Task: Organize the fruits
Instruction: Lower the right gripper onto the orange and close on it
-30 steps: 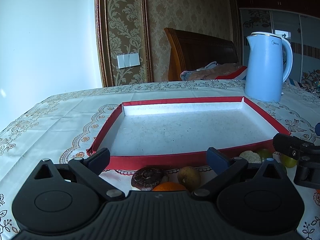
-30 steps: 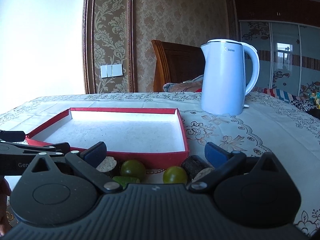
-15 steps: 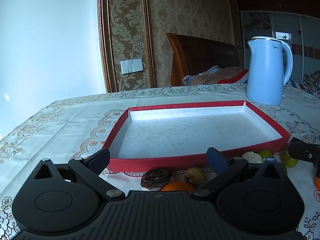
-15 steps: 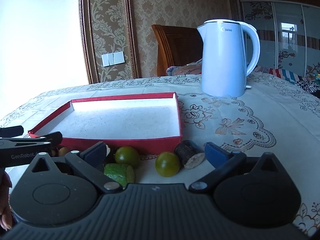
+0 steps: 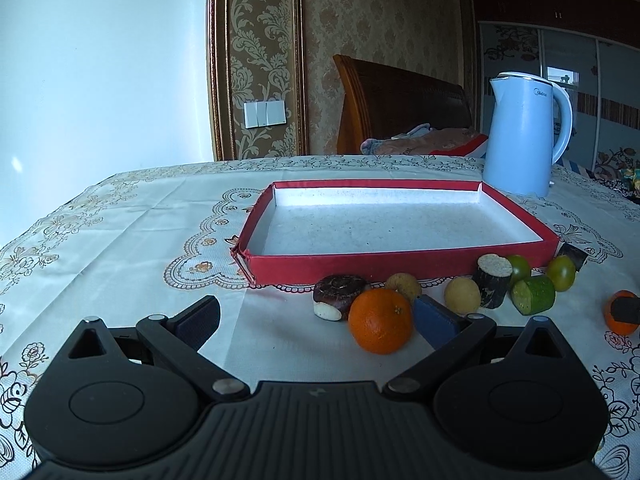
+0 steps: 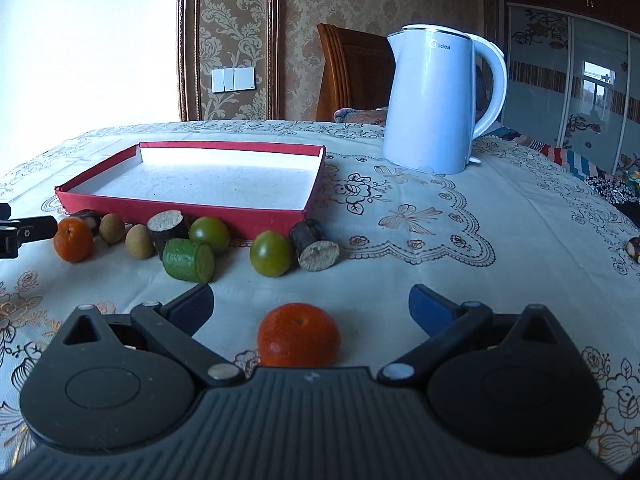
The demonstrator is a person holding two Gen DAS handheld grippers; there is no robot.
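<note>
Orange fruit sits on the cloth-covered bench [image 5: 132, 232] just ahead of my left tool [image 5: 316, 320], whose jaws are spread wide and hold nothing. This tangerine [image 5: 380, 321] lies against the inner face of the right-hand finger, well off the centre of the gap. Beyond it the red tray [image 5: 400, 266] stands with nothing in it, and a row of fruit lies along its near wall: a dark brown piece [image 5: 338, 295], two pale round ones [image 5: 462, 295], a cut dark stub [image 5: 493, 280], a green chunk [image 5: 534, 295] and two green tomatoes [image 5: 561, 273]. As I judge it, closing from here would catch the tangerine on one side only and roll it away toward the brown piece.

From my right tool [image 6: 310, 304], also wide open and holding nothing, a second tangerine [image 6: 298, 334] lies on the bench between the fingers, near the middle but close in to the tool body. Ahead, the same row runs along the tray [image 6: 180, 206]; my left tool's tip [image 6: 30, 228] shows at the far left beside the first tangerine [image 6: 73, 239]. The blue kettle [image 6: 434, 104] stands ahead and to the right, well apart. The risk here, I think, is a shallow pinch on a smooth round skin, letting the fruit squirt forward into the green tomato [image 6: 271, 254] or slip free on the way over the tray wall. Both tools heading for the tray together could also clash.
</note>
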